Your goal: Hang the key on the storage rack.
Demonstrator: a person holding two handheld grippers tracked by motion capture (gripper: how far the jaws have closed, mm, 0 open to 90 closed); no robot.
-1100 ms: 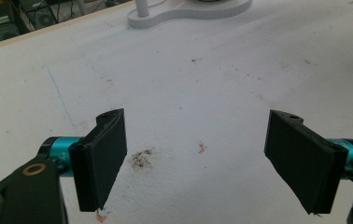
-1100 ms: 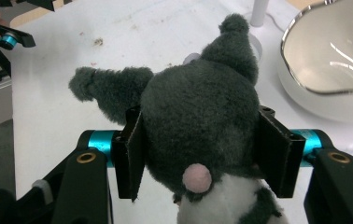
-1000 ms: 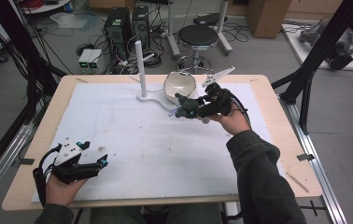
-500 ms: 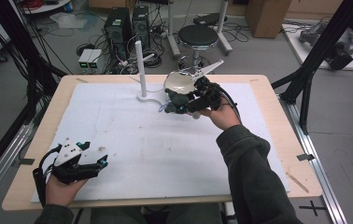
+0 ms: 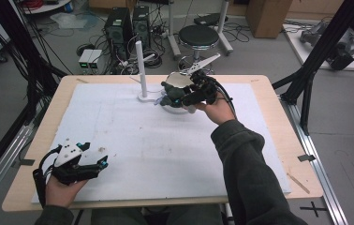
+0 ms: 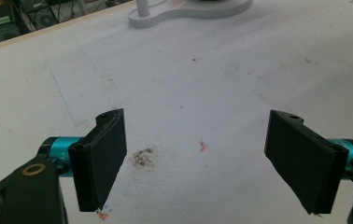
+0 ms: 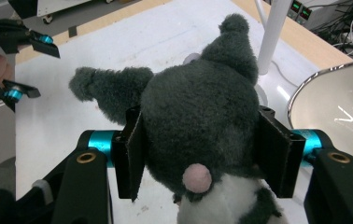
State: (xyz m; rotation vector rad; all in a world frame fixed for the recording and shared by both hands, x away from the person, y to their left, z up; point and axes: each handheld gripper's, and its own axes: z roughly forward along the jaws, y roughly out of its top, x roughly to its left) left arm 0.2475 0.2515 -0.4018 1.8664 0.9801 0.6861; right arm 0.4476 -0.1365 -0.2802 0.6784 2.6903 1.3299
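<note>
Fingers of my right gripper are pinching a soft toy from both sides, and the plush bulges a little between the two black pads. It is dark grey, fluffy, with a round body, a small pink dot low on it, and a white patch under this dot. Two pointed grey parts stick out from the body, one to the side and one to the top; I cannot tell if they are ears or arms. In the high view I hold the toy at the far side of the table, just beside a white post that stands on a flat white base. Close to the toy is a shiny metal bowl, pale inside, and its rim is near my right gripper. I cannot tell whether the toy touches the white cover on the table or hangs a little above it.

My left gripper is at the near left corner, well apart from the toy. Its fingers are spread wide with nothing between them, over the white cover, which has some small dirty marks.
</note>
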